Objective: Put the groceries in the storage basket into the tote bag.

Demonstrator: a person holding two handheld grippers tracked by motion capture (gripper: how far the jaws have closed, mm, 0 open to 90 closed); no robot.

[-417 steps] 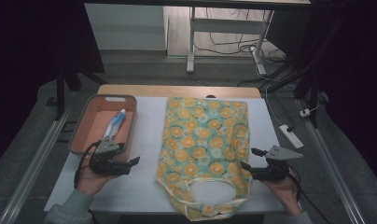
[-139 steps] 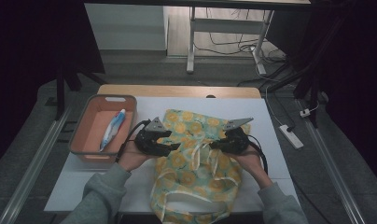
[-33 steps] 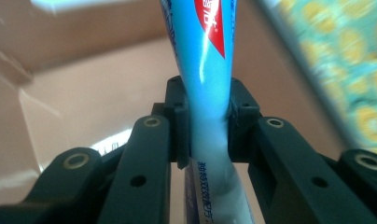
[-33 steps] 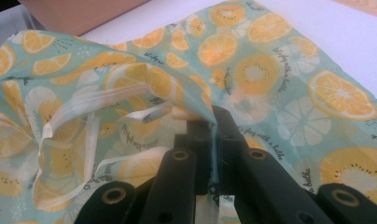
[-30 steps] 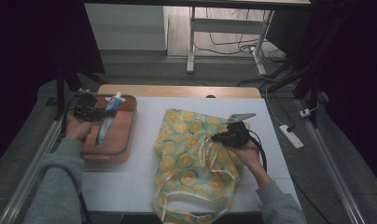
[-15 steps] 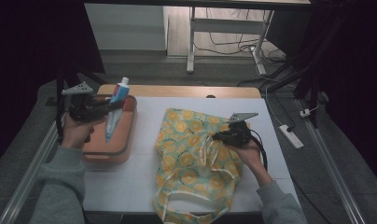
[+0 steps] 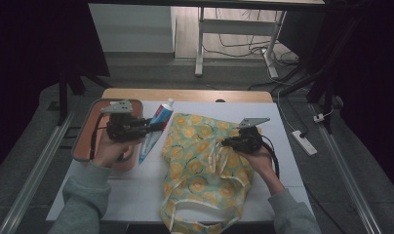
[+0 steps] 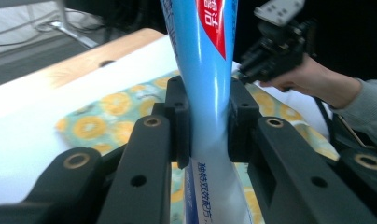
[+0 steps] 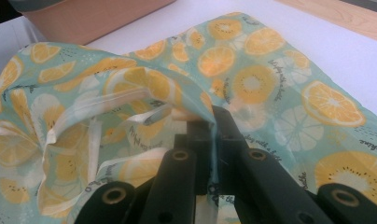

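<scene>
One toothpaste tube (image 7: 155, 127) is now out of the tray (image 7: 83, 146), clamped in my left claw (image 7: 153, 127), hanging between tray and fruit-print bag (image 7: 205, 170). Right claw (image 7: 225, 143) pinches the bag's rim, mouth lifted. Next I insert it.
</scene>
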